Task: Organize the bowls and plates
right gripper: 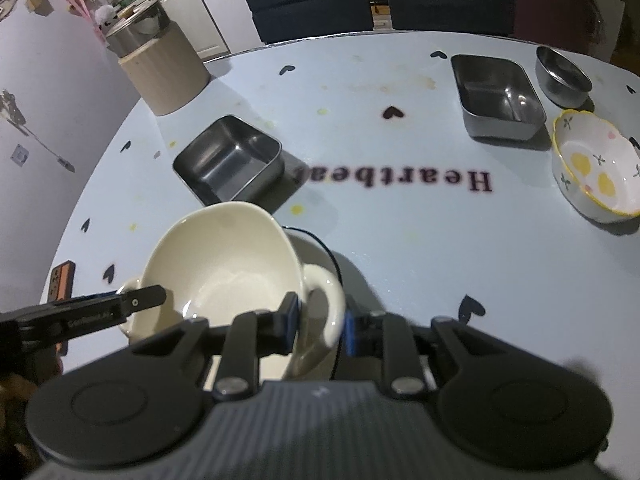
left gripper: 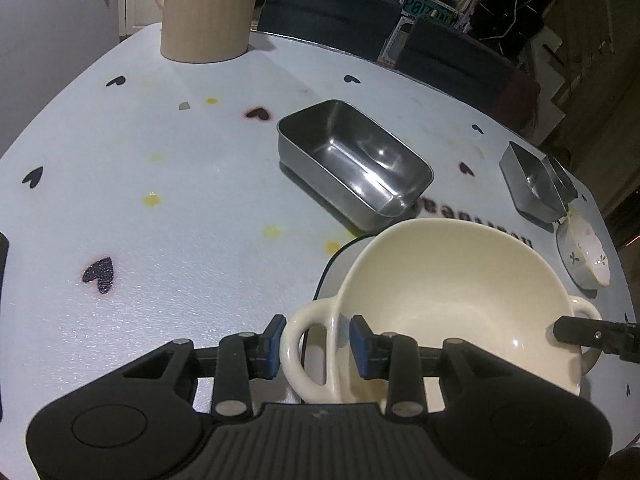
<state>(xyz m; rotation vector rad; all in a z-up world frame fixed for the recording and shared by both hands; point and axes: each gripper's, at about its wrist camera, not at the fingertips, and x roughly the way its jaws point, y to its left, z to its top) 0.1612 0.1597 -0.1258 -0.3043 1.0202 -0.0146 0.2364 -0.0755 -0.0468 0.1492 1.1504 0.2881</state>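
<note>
Left wrist: cream bowl (left gripper: 448, 304) and steel tray (left gripper: 354, 162) both empty.

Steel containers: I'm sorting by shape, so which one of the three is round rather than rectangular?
The small steel bowl at the table's far right, just beyond the flowered ceramic bowl. The near tin and far tin are both rectangular.

Table (right gripper: 400, 240): pale blue top, printed with dark hearts and the word "Heartbeat", yellow spots scattered on it.
Chairs (right gripper: 308, 0): 2 dark blue backs are seen at the far edge.
Wall (right gripper: 48, 80): plain white, on the left.
Canister (left gripper: 206, 8): beige, ribbed, set on the far left of the table.
Light: dim, with soft glare.
</note>
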